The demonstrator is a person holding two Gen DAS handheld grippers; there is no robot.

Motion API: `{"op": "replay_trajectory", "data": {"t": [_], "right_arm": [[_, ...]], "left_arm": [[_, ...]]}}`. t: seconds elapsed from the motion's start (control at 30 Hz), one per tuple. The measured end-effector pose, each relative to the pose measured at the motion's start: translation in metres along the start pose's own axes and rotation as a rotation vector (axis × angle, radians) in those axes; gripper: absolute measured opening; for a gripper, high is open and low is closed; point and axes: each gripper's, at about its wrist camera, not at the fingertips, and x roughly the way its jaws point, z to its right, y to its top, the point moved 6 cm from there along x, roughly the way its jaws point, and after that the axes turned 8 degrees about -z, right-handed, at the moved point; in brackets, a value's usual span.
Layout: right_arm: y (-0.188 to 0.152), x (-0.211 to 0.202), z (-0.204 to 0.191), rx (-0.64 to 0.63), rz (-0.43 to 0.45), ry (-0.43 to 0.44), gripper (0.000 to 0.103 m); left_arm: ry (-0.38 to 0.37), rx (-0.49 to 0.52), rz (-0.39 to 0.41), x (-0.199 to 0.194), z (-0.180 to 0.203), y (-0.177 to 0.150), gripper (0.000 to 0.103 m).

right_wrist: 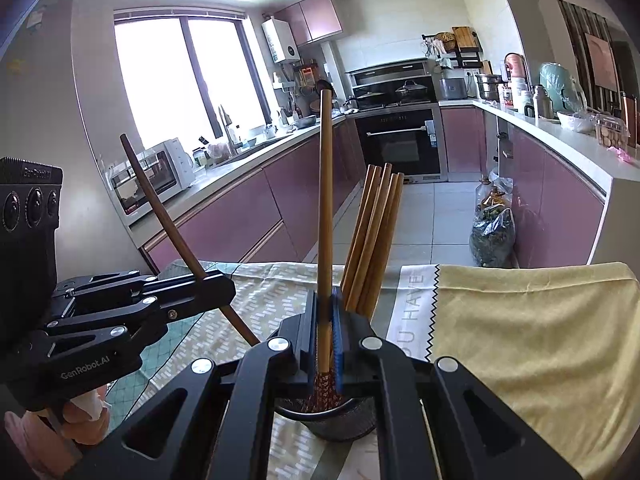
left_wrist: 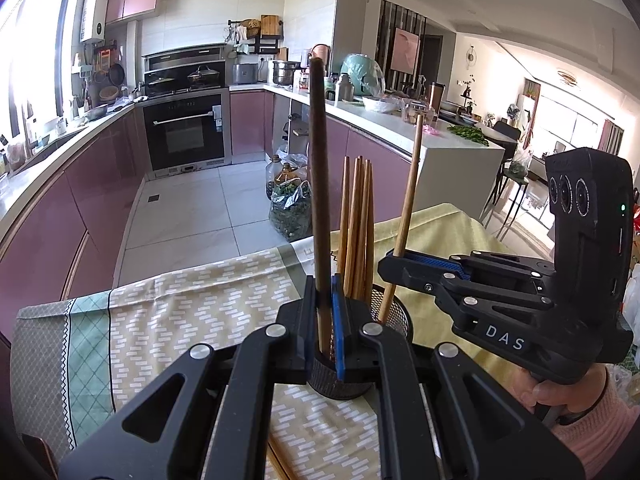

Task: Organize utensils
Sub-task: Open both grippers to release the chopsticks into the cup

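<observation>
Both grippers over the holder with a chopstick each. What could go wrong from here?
1. The left gripper and right gripper converge on one small mesh holder; they may collide.
2. The dark chopstick and light chopstick are clamped near their lower ends, so the long upper parts could pivot or slip.
3. The bundle of chopsticks already leans inside; a push could tip the holder on the tablecloth.

Patterned tablecloth point(left_wrist: 180, 320), oven point(left_wrist: 186, 132)
</observation>
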Motion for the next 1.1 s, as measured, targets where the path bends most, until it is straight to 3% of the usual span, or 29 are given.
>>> {"op": "replay_trajectory", "data": {"t": [0.27, 0.57, 1.1], "right_arm": [[-0.002, 0.007, 0.001, 0.006, -0.03, -0.001, 0.006], [-0.003, 0.016, 0.006, 0.022, -0.055, -0.016, 0.008], [-0.01, 0.017, 0.006, 0.027, -0.054, -0.01, 0.014]], "left_arm": [[0.021, 0.017, -0.032, 0.015, 0.002, -0.001, 0.008], [-0.007, 0.003, -0.083, 0.038, -0.004, -0.002, 0.008], [-0.061, -0.001, -0.056, 0.042, -0.008, -0.007, 0.016]]}}
